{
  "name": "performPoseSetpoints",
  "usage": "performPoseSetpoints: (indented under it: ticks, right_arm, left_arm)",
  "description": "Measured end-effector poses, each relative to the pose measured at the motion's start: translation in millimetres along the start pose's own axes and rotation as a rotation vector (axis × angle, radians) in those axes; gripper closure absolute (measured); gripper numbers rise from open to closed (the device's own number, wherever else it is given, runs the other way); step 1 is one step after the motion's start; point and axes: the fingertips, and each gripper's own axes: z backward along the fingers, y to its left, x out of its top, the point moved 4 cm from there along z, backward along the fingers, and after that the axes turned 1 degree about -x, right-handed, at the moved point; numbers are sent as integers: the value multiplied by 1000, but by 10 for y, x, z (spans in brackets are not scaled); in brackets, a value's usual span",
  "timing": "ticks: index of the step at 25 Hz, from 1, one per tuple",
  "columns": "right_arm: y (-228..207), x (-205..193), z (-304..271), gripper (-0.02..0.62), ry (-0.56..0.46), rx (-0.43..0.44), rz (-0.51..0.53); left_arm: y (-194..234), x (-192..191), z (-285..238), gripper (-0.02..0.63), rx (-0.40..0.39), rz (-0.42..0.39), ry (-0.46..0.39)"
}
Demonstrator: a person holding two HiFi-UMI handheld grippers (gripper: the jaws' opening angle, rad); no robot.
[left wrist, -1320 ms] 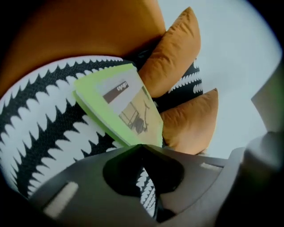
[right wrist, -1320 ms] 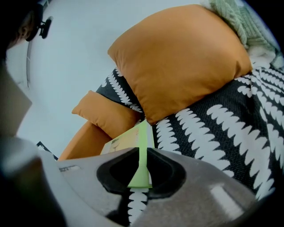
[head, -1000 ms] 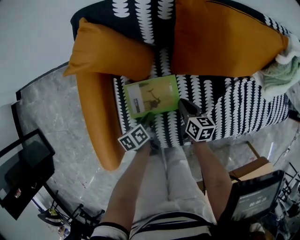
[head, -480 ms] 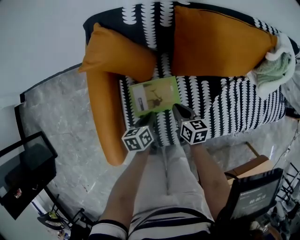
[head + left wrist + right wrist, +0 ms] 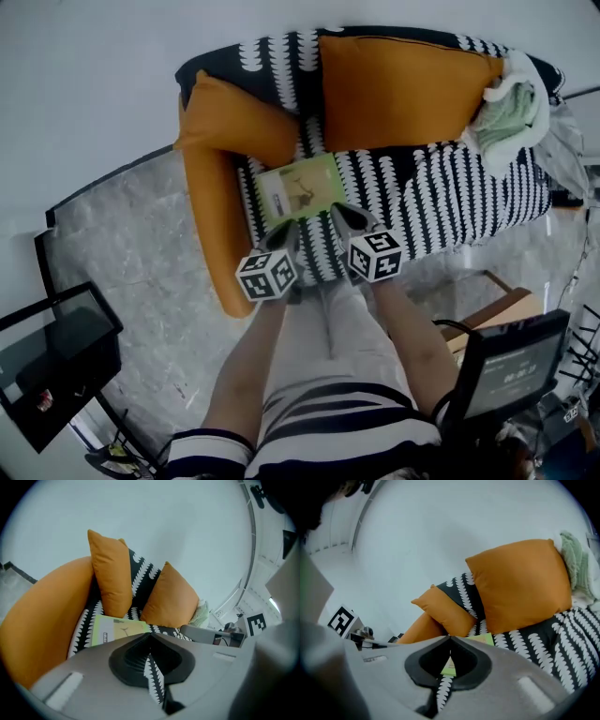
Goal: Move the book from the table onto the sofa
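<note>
A green book lies flat on the black-and-white patterned sofa seat, just in front of the orange cushions. Both grippers hang above the seat's front edge, apart from the book. My left gripper is shut with nothing in it, and the left gripper view shows the book beyond its closed jaws. My right gripper has just been closing and is now shut on nothing. In the right gripper view the book shows past its jaw tips.
Two orange cushions lean on the sofa back, beside an orange armrest on the left. A green-white cloth lies at the right end. A black stand and a screen device flank the person's legs.
Both grippers have lifted up and drawn back from the book, which stays on the seat. The right jaws have closed. The left gripper has rolled.
</note>
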Motion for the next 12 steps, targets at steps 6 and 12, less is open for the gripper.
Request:
performPoseSetpoints:
  ticks: [6, 12]
  right_arm:
    - [264, 172, 376, 597, -48, -8, 19]
    - [475, 229, 675, 597, -101, -22, 5]
  left_arm:
    - [-249, 200, 352, 603, -42, -45, -54]
    - [-398, 317, 698, 603, -75, -67, -111]
